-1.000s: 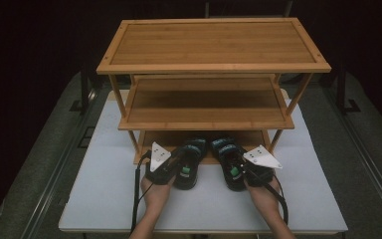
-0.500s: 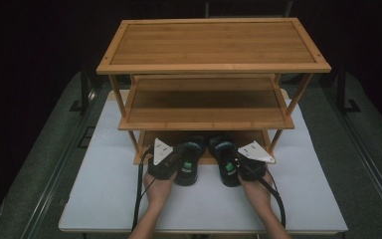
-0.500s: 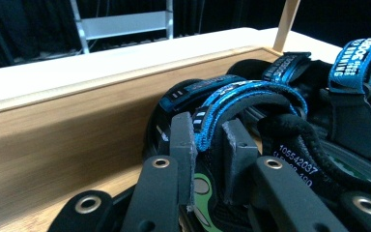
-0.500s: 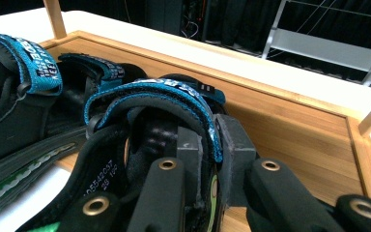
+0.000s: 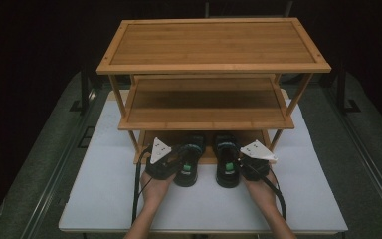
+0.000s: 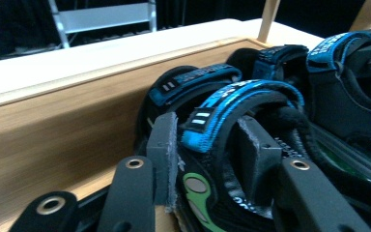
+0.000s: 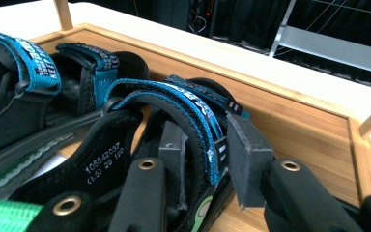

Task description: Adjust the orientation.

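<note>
I'm clamping my left gripper [image 6: 207,145] on the blue heel strap [image 6: 232,108] of the left sandal [image 5: 188,162], 1 jaw inside the loop and 1 outside, pads pressing the webbing. My right gripper [image 7: 207,159] is doing the same on the right sandal [image 5: 226,160], pinching its blue strap [image 7: 188,113] between both pads. From the high view, my left hand [image 5: 155,191] and right hand [image 5: 261,191] are sitting on the white table [image 5: 104,199], and the 2 sandals are lying side by side between them, toes pointing into the bamboo shoe rack [image 5: 214,64]. Their fronts are resting on the bottom shelf [image 7: 290,116] while the heels are hanging out over the front edge, right at my grippers. I'm judging this as the placing step, the pair partly in on the lowest of 3 tiers. Next I'm thinking a level push forward, both sides together, keeping the straps from snagging, then letting go.
</note>
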A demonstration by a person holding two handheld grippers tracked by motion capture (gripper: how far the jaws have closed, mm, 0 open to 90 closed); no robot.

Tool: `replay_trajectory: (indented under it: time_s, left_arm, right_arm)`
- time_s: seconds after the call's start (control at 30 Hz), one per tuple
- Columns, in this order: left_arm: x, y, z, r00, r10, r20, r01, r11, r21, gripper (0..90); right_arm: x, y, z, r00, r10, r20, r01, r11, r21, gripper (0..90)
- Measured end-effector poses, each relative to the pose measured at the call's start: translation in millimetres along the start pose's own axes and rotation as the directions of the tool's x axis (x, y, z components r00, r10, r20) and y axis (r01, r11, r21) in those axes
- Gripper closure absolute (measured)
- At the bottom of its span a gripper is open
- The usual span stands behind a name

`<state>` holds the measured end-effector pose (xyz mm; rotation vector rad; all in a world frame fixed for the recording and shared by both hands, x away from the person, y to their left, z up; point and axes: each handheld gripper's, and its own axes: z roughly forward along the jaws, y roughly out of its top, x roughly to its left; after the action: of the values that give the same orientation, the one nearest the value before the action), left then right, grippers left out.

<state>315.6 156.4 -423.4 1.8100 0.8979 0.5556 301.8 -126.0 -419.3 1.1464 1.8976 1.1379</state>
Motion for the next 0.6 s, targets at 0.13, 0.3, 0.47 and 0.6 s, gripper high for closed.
replay_trajectory:
  time_s: [0.13, 0.3, 0.47, 0.6]
  left_arm:
    - [0.4, 3.0, -0.3, 1.0000, -0.003, 0.009, 0.003, 1.0000, 0.006, 62.9]
    - [-1.5, 3.9, -3.1, 0.9998, 0.003, 0.019, -0.003, 1.0000, 0.002, 57.5]
    - [-1.5, 5.5, -8.1, 0.9994, 0.015, 0.031, -0.015, 0.9999, -0.006, 55.6]
    - [-2.9, 9.3, -15.8, 0.9983, 0.030, 0.049, -0.029, 0.9994, -0.018, 53.9]
  right_arm:
    - [-0.4, -0.2, 1.1, 0.9999, -0.001, -0.010, 0.001, 1.000, 0.015, 69.2]
    - [-1.6, -0.4, 0.9, 0.9998, -0.005, -0.020, 0.005, 1.000, 0.015, 67.2]
    - [-2.5, 0.0, -3.2, 0.9994, -0.012, -0.034, 0.012, 1.000, 0.011, 62.0]
    - [-3.6, 1.2, -9.5, 0.9984, -0.011, -0.055, 0.011, 1.000, 0.000, 58.3]
